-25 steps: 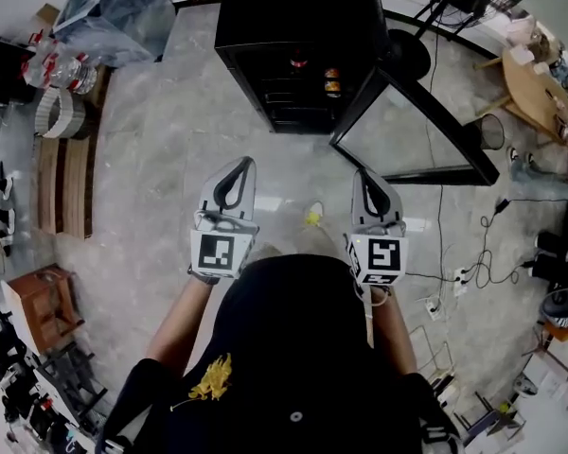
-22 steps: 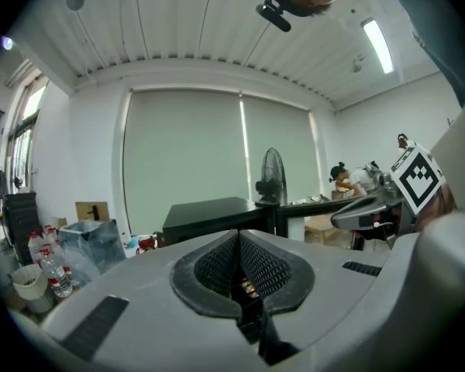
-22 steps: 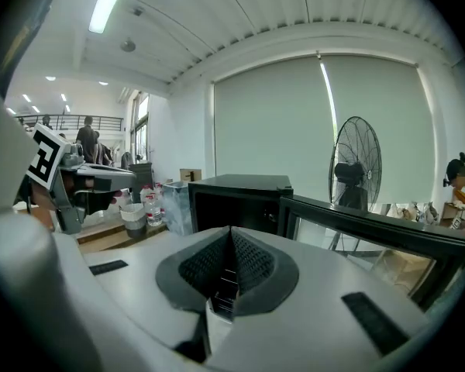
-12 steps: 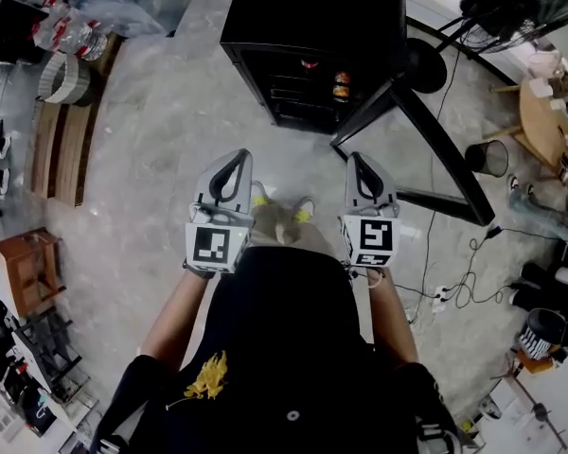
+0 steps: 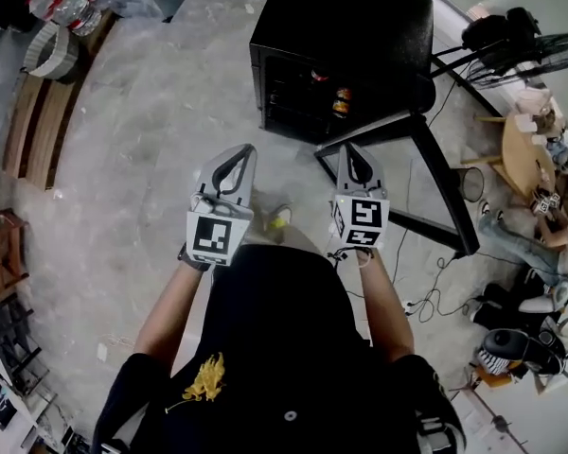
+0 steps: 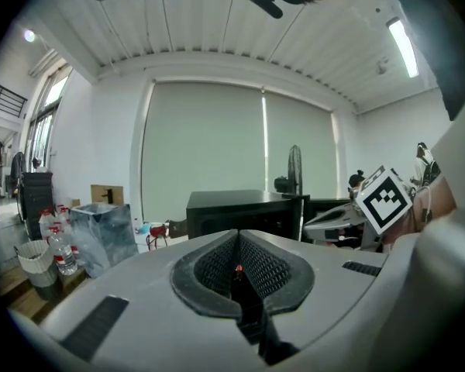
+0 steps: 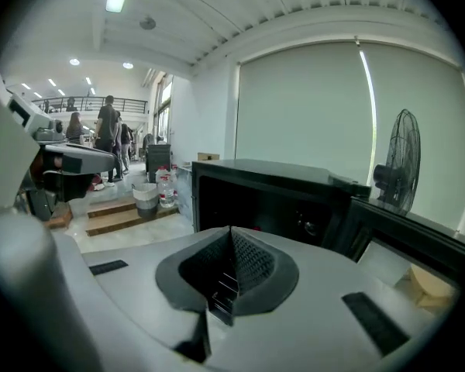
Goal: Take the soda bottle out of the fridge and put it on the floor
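Note:
The black fridge (image 5: 346, 26) stands on the grey floor ahead of me, its glass door (image 5: 434, 183) swung open to the right. On its shelves I see a red-topped container (image 5: 319, 76) and an orange one (image 5: 341, 103); which is the soda bottle I cannot tell. My left gripper (image 5: 237, 156) is short of the fridge, left of the opening, shut and empty. My right gripper (image 5: 351, 151) is beside the door's inner edge, also shut with nothing in it. In the left gripper view the left gripper (image 6: 238, 236) points at the fridge (image 6: 244, 208); the right gripper (image 7: 231, 232) faces the dark interior (image 7: 256, 200).
Wooden pallets (image 5: 36, 126) and water bottles (image 5: 62, 8) lie far left. A standing fan (image 5: 521, 41), a round wooden table (image 5: 525, 149) and floor cables (image 5: 431, 296) are at the right. The person's shoe (image 5: 279, 218) is between the grippers.
Both grippers and the person have moved forward toward the fridge, which now sits closer to the jaw tips. Both grippers stayed shut and empty.

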A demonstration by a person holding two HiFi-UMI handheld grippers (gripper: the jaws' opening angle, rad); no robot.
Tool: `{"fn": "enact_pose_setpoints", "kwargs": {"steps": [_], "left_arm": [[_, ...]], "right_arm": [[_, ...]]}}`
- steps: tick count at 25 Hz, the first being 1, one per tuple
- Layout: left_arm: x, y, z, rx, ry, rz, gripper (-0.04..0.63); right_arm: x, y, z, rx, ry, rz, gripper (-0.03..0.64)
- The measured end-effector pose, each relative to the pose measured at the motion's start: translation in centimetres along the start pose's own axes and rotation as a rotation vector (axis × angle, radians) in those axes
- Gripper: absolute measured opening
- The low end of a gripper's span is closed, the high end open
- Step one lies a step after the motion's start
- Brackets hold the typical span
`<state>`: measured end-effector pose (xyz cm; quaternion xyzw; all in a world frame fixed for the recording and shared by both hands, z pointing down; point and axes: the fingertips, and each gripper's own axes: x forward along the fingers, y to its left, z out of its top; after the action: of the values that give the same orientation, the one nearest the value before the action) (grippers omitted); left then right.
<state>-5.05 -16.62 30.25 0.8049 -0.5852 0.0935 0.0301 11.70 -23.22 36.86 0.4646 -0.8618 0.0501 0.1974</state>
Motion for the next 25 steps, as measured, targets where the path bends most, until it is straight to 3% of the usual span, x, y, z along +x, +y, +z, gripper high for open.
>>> {"fn": "enact_pose_setpoints", "kwargs": {"steps": [6, 13, 16, 22, 25], "left_arm": [[0.9, 2.5, -2.5, -0.022, 0.059, 0.006, 0.020], [0.6, 2.3, -4.8, -0.061, 0.064, 0.003, 0.020], [0.6, 2.1, -5.6, -0.065, 0.069, -0.005, 0.020], [-0.4, 2.6, -6.9, -0.074, 0.064, 0.032, 0.020], [-1.0, 3.5, -7.8, -0.088, 0.071, 0.059, 0.020]], "right_arm": [[8.2, -0.9, -0.8, -0.008, 0.038, 0.012, 0.036], [16.3, -3.9, -3.3, 0.088, 0.037, -0.063, 0.227], [19.3, -4.7, -4.5, 0.118, 0.056, -0.066, 0.275], [24.3, -5.8, -9.1, 0.131, 0.181, -0.107, 0.284], [26.2, -7.0, -9.7, 0.123, 0.189, -0.142, 0.282]]}}
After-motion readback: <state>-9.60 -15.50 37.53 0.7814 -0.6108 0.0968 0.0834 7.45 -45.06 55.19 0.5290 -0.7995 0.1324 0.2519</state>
